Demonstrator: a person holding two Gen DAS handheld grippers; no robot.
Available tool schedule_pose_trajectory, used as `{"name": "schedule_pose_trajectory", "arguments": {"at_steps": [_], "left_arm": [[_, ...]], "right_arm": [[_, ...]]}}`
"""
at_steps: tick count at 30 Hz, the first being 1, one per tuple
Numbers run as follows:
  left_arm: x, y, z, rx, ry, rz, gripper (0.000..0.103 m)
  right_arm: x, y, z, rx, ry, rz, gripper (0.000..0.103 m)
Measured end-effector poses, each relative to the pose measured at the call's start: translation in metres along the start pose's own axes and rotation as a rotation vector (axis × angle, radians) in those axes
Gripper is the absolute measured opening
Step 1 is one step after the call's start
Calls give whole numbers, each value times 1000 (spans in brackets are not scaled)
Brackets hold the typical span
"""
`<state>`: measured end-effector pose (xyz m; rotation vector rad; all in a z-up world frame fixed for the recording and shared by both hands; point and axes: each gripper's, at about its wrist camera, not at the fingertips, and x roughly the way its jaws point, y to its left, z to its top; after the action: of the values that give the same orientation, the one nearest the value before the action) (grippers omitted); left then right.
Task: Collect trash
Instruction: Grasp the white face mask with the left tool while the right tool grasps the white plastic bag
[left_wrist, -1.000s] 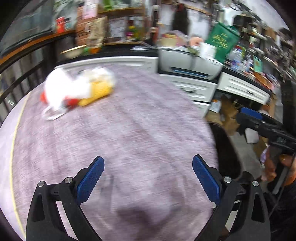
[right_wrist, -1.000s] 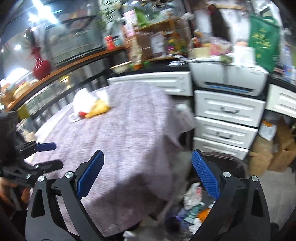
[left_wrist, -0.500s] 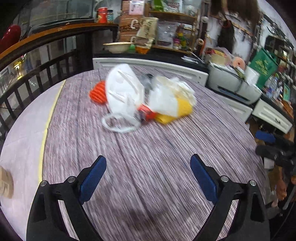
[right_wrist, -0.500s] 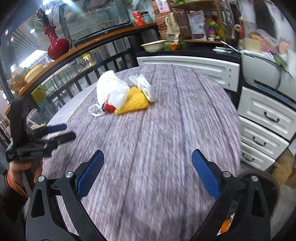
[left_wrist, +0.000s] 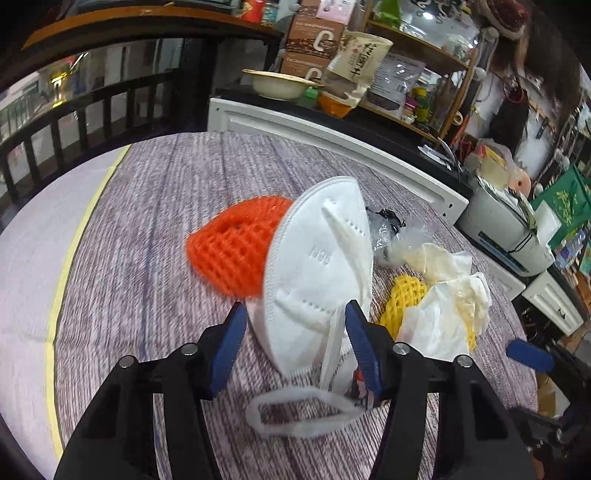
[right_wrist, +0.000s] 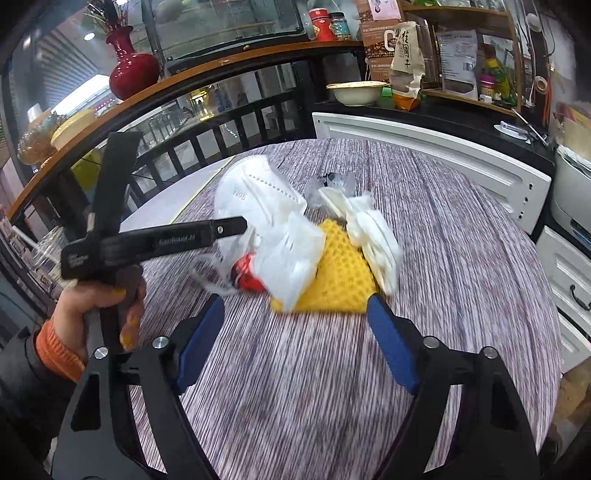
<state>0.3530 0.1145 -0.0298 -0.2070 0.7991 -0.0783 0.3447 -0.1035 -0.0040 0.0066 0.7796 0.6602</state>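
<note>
Two blue pads of the left gripper (left_wrist: 295, 339) sit on each side of the white mask (left_wrist: 317, 266), partly open and not squeezing it. It lies on the table (left_wrist: 155, 236) against orange netting (left_wrist: 236, 247). Right gripper (right_wrist: 295, 332) is wide open, holding nothing, near the yellow netting (right_wrist: 340, 280)

Black two-finger grippers, blue pads

Left gripper (left_wrist: 295, 343) and right gripper (right_wrist: 295, 339): black arms, silver screws, blue ribbed pads; hand (right_wrist: 96, 314) with yellow nails; orange knit cuff (right_wrist: 55, 350), dark sleeve.
</note>
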Motion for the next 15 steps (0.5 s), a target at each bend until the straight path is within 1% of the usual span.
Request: {"name": "schedule_pose_trajectory", "arguments": {"at_steps": [1,2,4,6,7,8,9,10,12,15], "left_arm": [[2,0,1,2,-1,-6,50],[4,3,2,-7,-2,-16,46],[7,7,3,-28,0,-41,35],[7,7,3,-22,-11,-43,20],[5,7,2,-16,-15,-51,17],[4,7,2,-16,-18,-60,11],[1,6,1,-19,-25,-70,6],[-2,6,0,-21,-32,-82,6],[-10,1,-1,-5,-51,-95,5],[-23,-7,-6,30,-77,-86,4]], "right_arm": [[9,-2,5,6,3,-2,73],[16,-2,9,11,8,-3,72],[30,-4,15,21,24,6,61],[39,-4,17,25,40,18,52],[42,-2,18,24,48,28,47],[45,0,18,24,60,36,41],[47,1,17,25,67,40,21],[50,2,16,29,77,45,13],[49,2,14,43,73,62,11],[38,3,10,44,51,65,8]]}}
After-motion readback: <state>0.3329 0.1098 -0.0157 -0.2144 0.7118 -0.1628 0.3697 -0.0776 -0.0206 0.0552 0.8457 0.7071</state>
